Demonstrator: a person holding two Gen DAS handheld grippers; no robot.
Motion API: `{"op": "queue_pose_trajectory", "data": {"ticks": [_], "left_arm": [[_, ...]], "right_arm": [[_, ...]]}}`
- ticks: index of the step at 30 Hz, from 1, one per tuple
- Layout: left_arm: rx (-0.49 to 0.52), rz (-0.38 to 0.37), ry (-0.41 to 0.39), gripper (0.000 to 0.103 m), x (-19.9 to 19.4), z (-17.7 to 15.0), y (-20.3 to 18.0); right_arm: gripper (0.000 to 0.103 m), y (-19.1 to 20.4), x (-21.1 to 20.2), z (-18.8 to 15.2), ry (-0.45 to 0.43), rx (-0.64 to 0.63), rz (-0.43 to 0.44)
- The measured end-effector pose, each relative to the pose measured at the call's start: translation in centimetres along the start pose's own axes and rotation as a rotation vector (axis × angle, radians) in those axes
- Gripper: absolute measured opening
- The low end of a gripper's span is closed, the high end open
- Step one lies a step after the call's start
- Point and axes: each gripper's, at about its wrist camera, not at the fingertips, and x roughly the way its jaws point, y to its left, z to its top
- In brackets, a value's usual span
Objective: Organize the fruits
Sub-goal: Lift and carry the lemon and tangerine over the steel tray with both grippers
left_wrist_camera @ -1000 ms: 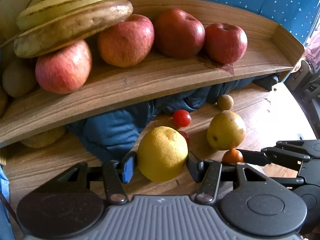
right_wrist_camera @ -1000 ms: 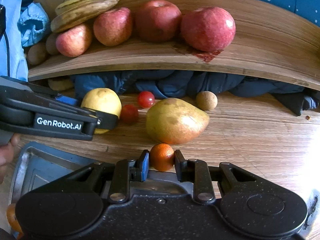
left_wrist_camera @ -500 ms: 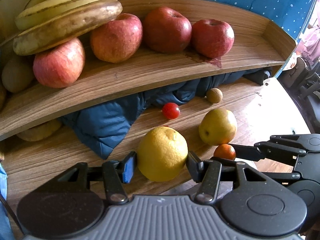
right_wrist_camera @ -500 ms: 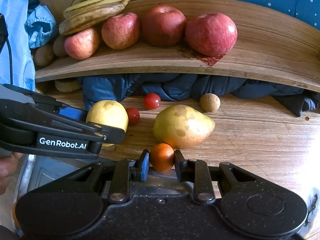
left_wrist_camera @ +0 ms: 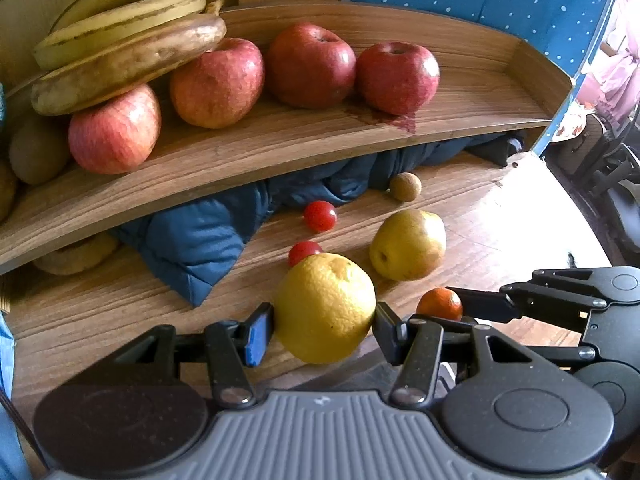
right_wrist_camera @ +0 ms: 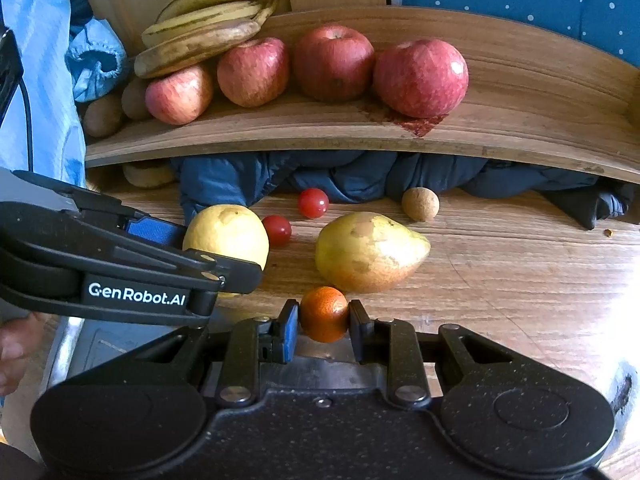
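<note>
My left gripper (left_wrist_camera: 322, 330) is shut on a large yellow lemon (left_wrist_camera: 324, 308), held just above the wooden table near the front. The lemon (right_wrist_camera: 226, 238) and the left gripper's black fingers (right_wrist_camera: 236, 270) also show in the right wrist view. My right gripper (right_wrist_camera: 324, 328) is shut on a small orange tangerine (right_wrist_camera: 324, 314), close to the right of the lemon. A yellow pear (right_wrist_camera: 370, 252), two cherry tomatoes (left_wrist_camera: 320, 216) (left_wrist_camera: 304, 250) and a small brown round fruit (left_wrist_camera: 405, 187) lie on the table beyond.
A curved wooden shelf (left_wrist_camera: 280, 148) stands behind with several red apples (left_wrist_camera: 312, 64), bananas (left_wrist_camera: 120, 40) and kiwis (left_wrist_camera: 36, 152). Dark blue padded cloth (left_wrist_camera: 200, 244) is bunched under it. A metal tray (right_wrist_camera: 80, 344) sits under both grippers. A hand (right_wrist_camera: 12, 356) shows at the left edge.
My left gripper has drawn back from the shelf and shifted right with the lemon, uncovering the nearer tomato. The right gripper keeps its hold on the tangerine and has barely moved.
</note>
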Motion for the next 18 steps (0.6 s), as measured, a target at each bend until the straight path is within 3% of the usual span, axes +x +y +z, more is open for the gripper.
{"op": "queue_pose_trajectory", "data": {"ticks": [18], "left_arm": [[0.01,-0.031,0.011,0.058,-1.5,-3.0,-2.3]], "right_arm": [[0.028,0.3,-2.4,-2.9,-0.008,-0.005,0.004]]}}
